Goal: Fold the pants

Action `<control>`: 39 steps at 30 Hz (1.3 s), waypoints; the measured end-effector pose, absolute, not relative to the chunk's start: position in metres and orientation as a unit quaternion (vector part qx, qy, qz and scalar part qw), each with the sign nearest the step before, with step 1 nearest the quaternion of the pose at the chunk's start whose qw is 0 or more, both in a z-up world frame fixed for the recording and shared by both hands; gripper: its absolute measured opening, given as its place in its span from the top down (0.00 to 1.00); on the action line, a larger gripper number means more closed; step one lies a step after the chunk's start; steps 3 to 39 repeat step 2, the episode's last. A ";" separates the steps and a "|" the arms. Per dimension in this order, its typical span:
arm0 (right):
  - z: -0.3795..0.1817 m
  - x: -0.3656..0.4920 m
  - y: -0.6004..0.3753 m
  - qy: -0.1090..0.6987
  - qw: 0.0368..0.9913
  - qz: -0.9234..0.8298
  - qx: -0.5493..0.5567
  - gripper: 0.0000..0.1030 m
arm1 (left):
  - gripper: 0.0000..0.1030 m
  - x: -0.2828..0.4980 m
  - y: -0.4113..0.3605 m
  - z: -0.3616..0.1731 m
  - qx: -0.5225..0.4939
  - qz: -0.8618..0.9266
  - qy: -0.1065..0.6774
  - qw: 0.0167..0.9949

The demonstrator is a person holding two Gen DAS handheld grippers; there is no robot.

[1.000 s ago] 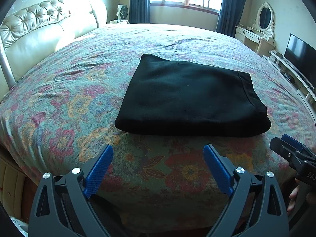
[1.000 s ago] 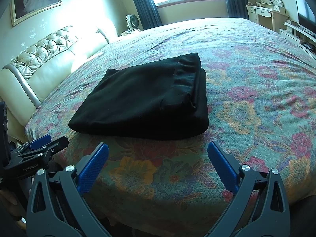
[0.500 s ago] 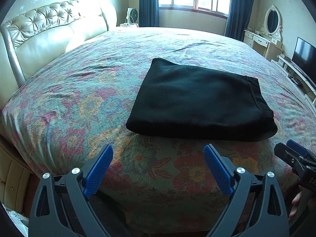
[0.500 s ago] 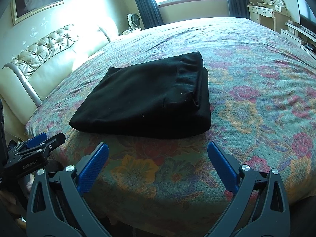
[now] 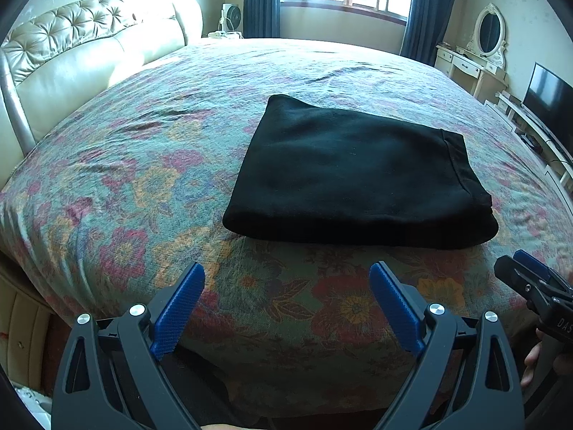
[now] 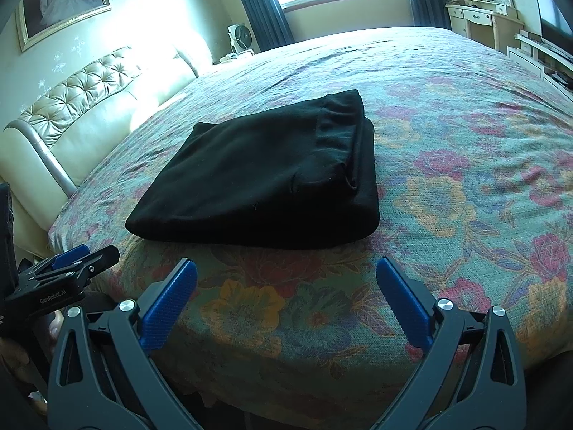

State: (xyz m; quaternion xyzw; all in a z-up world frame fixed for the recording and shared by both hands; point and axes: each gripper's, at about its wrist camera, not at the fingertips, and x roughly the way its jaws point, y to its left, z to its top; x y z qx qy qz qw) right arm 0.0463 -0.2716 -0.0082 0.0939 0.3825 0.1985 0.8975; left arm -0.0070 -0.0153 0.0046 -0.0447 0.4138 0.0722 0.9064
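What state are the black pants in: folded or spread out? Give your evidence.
Folded. The pants lie as a compact stacked rectangle on the bed, the waistband doubled over on top, layered edges at one end.

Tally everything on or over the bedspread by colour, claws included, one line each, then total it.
Black: 1, the folded pants, lying flat on the floral bedspread.
Black with blue pads: 2, the left claw and the right claw, both open, short of the pants and touching nothing.
Total: 3
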 end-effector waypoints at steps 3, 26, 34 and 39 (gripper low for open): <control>-0.009 0.047 -0.273 0.383 0.897 0.197 0.095 0.03 | 0.11 -0.006 -0.015 0.003 -0.040 0.077 0.417 0.905; -0.009 0.047 -0.273 0.383 0.897 0.197 0.095 0.03 | 0.11 -0.006 -0.015 0.003 -0.040 0.077 0.417 0.905; -0.009 0.047 -0.273 0.383 0.897 0.197 0.095 0.03 | 0.11 -0.006 -0.015 0.003 -0.040 0.077 0.417 0.905; -0.009 0.047 -0.273 0.383 0.897 0.197 0.095 0.03 | 0.11 -0.006 -0.015 0.003 -0.040 0.077 0.417 0.905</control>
